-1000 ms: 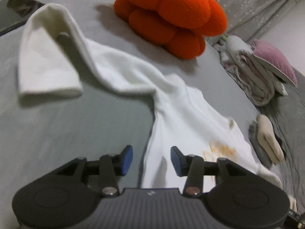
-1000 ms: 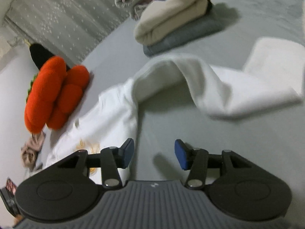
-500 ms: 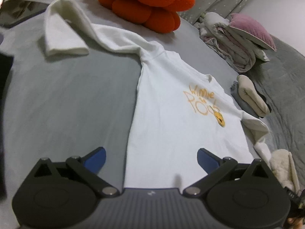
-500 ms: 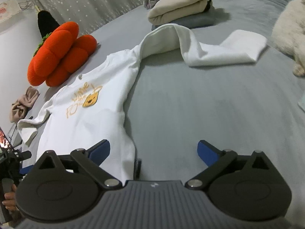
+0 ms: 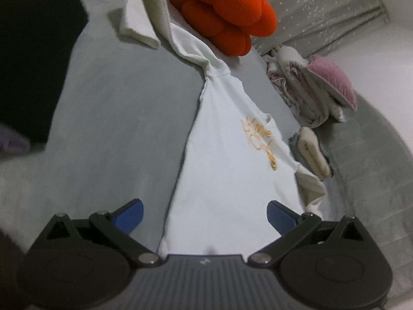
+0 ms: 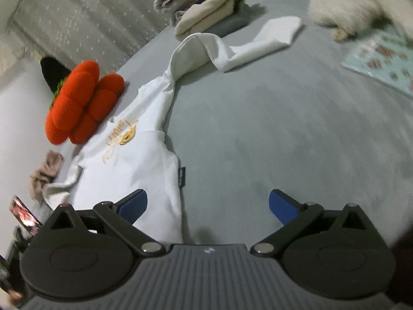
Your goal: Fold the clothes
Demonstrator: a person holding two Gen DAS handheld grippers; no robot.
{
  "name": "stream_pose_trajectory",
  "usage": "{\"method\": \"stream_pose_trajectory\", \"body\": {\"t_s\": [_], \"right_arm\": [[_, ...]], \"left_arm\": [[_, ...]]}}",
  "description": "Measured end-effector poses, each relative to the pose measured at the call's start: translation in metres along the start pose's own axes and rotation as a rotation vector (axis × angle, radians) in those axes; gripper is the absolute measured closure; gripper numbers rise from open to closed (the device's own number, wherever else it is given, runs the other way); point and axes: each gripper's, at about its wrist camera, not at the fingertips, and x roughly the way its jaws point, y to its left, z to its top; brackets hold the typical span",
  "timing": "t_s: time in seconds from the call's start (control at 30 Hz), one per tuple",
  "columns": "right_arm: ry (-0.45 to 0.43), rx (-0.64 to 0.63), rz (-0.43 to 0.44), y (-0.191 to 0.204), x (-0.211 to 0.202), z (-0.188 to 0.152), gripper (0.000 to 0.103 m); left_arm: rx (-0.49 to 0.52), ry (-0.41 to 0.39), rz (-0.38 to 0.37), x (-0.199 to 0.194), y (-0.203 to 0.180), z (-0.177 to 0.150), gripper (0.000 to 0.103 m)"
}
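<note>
White sweatshirt [image 5: 222, 170] reads "Winnie" in orange; left gripper [image 5: 204, 218], right gripper [image 6: 207, 206] spread wide.

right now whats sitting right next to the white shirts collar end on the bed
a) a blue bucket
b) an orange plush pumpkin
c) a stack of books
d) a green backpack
b: the orange plush pumpkin lies on the grey bed by the shoulder and neck end of the white shirt; no bucket, books or backpack show there.

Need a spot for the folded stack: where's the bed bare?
Bare grey sheet between the white shirt and the patterned booklet. Crowded along the far edge: orange cushion, folded clothes pile, and a white furry thing, top right.
</note>
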Motion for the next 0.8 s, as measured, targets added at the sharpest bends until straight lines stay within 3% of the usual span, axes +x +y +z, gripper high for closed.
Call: {"method": "stream_pose_trajectory", "body": {"t_s": [0.2, 0.4, 0.47, 0.6, 0.8], "right_arm": [[0.055, 0.228, 0.157, -0.023, -0.013, -0.003, 0.002], [0.118, 0.367, 0.268, -0.032, -0.006, -0.014, 0.014], [0.125, 0.368, 0.268, -0.030, -0.005, -0.016, 0.017], [0.118, 0.329, 0.214, -0.018, -0.002, -0.014, 0.031], [0.077, 0.254, 0.132, 0.000, 0.004, -0.014, 0.043]], "left_arm": [[-0.100, 0.022, -0.055, -0.007, 0.016, -0.002, 0.016], [-0.088, 0.036, -0.036, -0.005, 0.016, -0.002, 0.027], [-0.060, 0.037, -0.012, -0.003, 0.012, -0.003, 0.035], [-0.012, 0.029, 0.046, 0.000, 0.006, -0.005, 0.050], [0.089, 0.020, 0.129, 0.003, -0.006, -0.009, 0.061]]}}
